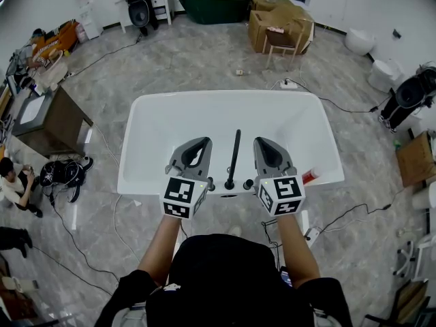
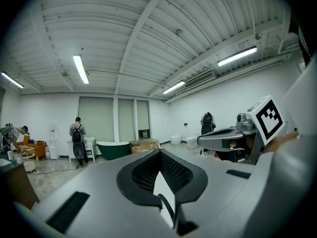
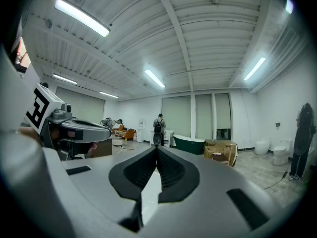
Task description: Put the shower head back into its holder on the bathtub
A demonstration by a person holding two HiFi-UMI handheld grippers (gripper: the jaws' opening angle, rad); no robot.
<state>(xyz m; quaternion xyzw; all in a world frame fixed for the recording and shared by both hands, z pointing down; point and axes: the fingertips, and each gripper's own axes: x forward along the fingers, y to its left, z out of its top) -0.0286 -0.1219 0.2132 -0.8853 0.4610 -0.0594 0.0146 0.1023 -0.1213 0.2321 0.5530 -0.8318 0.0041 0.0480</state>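
**Squarely between both tongs, pointing away**

Begin at the left: find the left tongs pressed shut on nothing, held level above the near rim of the white bathtub. Just to their right, see the shower head, a slim black wand. Follow its long axis straight away from the person and out over the basin, with its near end down at a dark fitting on the rim. Cannot tell whether seated in the holder there or merely resting against it. Further right, meet the right tongs, likewise closed and empty, level, and lying parallel to the wand. Judge neither side clearly nearer, with the wand about midway between the two. For any grasp, expect to open first, then swing inward across the long axis and close on the shaft from the side. Farthest right, note a small red-and-white item at the rim, apart from both tongs.
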